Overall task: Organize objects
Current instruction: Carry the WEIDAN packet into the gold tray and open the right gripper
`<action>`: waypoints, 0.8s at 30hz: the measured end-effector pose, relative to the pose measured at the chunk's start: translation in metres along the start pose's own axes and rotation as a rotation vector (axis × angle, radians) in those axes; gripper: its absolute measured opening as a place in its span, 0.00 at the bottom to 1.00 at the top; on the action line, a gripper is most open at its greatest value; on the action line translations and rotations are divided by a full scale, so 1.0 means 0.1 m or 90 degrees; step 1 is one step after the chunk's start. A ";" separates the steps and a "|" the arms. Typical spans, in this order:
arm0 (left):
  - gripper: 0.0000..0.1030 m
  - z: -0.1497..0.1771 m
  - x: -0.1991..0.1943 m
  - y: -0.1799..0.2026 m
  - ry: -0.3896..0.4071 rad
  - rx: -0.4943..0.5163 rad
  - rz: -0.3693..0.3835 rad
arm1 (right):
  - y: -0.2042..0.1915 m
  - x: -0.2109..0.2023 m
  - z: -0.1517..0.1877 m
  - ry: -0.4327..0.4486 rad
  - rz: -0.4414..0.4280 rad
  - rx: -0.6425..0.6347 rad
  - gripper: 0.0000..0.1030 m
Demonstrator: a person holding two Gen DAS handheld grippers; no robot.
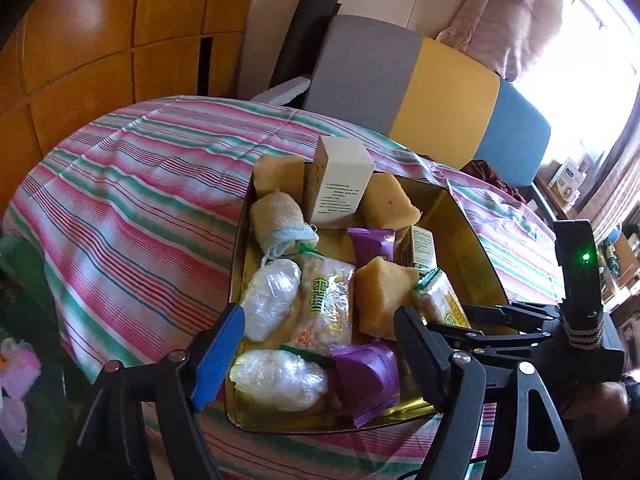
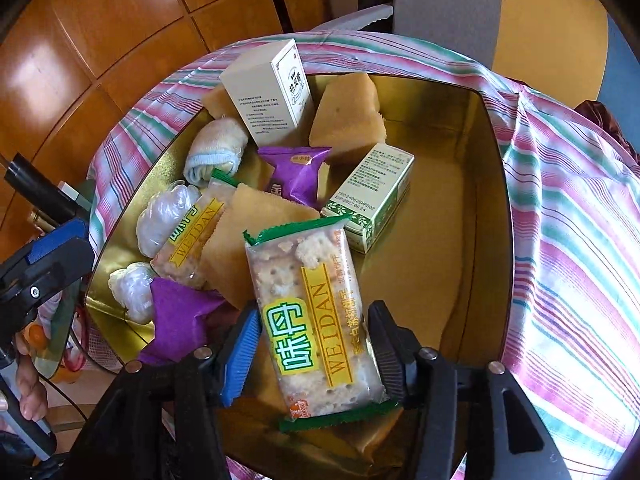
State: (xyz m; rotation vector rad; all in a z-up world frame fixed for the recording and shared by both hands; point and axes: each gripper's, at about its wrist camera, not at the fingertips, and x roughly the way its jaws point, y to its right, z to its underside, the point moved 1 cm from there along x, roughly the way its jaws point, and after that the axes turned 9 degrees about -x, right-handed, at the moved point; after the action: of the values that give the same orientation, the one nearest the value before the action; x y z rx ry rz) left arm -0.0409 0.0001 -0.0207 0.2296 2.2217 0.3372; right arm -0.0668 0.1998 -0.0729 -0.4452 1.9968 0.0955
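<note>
- Gold tin box point(image 2: 460, 184) is sitting on the striped cloth point(image 1: 132, 184), already holding most of the things: sponge blocks, two white cartons, purple sachets, wrapped bundles, a rolled sock.
- Right hand-held gripper point(image 2: 310, 354) is hovering over the box's 6 o'clock edge, its jaws flanking a cracker packet point(image 2: 316, 320); the pads seem to be standing just clear of the wrapper, so I judge this one as being let go.
- Left hand-held gripper point(image 1: 320, 344) is hanging released at the box's 7 o'clock corner, nothing between its jaws.
- Cloth around the box is showing no loose items; the job looks nearly finished.
- The box's 3 o'clock side is lying bare; the contents are piling up loosely, perhaps needing tidying.
</note>
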 end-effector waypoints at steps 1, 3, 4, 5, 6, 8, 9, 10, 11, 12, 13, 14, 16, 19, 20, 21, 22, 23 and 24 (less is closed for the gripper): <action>0.76 0.01 0.00 0.00 0.002 0.002 -0.003 | 0.00 0.00 0.00 0.001 0.003 -0.001 0.55; 0.76 0.02 -0.02 0.00 0.005 0.003 -0.010 | -0.01 -0.01 0.01 0.004 0.008 0.000 0.55; 0.76 0.03 -0.02 0.00 0.007 0.004 -0.013 | -0.01 -0.02 0.00 0.006 0.011 0.001 0.56; 0.76 0.04 -0.03 0.00 0.009 0.005 -0.016 | 0.00 -0.03 0.01 0.008 0.015 0.001 0.57; 0.77 0.05 -0.04 0.01 0.013 0.008 -0.022 | 0.00 -0.05 0.01 0.012 0.021 0.001 0.57; 0.79 0.06 -0.06 0.03 0.022 0.014 -0.032 | -0.01 -0.09 0.01 0.023 0.034 -0.001 0.57; 0.80 0.07 -0.08 0.03 0.028 0.016 -0.037 | -0.03 -0.13 0.02 0.029 0.039 -0.002 0.57; 0.80 0.07 -0.10 0.04 0.035 0.019 -0.043 | -0.04 -0.16 0.03 0.037 0.046 -0.003 0.57; 0.81 0.08 -0.11 0.06 0.041 0.023 -0.048 | -0.04 -0.19 0.03 0.045 0.053 -0.002 0.57; 0.83 0.08 -0.13 0.07 0.047 0.028 -0.053 | -0.06 -0.23 0.04 0.053 0.059 -0.002 0.57; 0.85 0.09 -0.14 0.08 0.052 0.030 -0.057 | -0.06 -0.26 0.04 0.061 0.064 -0.001 0.57; 0.88 0.09 -0.16 0.09 0.058 0.032 -0.062 | -0.08 -0.29 0.04 0.068 0.070 -0.001 0.57; 0.91 0.09 -0.19 0.11 0.069 0.037 -0.071 | -0.10 -0.37 0.07 0.083 0.088 0.002 0.57; 0.95 0.10 -0.23 0.14 0.081 0.042 -0.084 | -0.13 -0.47 0.11 0.104 0.118 0.011 0.58; 0.97 0.11 -0.24 0.15 0.085 0.044 -0.089 | -0.14 -0.49 0.13 0.110 0.130 0.013 0.58; 0.97 0.11 -0.26 0.16 0.089 0.045 -0.092 | -0.16 -0.53 0.15 0.115 0.141 0.017 0.58; 0.97 0.12 -0.27 0.17 0.091 0.046 -0.095 | -0.16 -0.56 0.17 0.121 0.151 0.023 0.58; 0.99 0.12 -0.28 0.18 0.093 0.046 -0.099 | -0.17 -0.60 0.20 0.128 0.159 0.028 0.58; 1.00 0.13 -0.29 0.19 0.097 0.047 -0.104 | -0.17 -0.64 0.23 0.133 0.167 0.034 0.58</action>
State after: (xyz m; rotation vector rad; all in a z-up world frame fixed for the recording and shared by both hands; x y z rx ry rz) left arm -0.0117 0.0125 -0.0014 0.0619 2.3870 0.1895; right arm -0.0160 0.2069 -0.0252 -0.1610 2.2511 0.1637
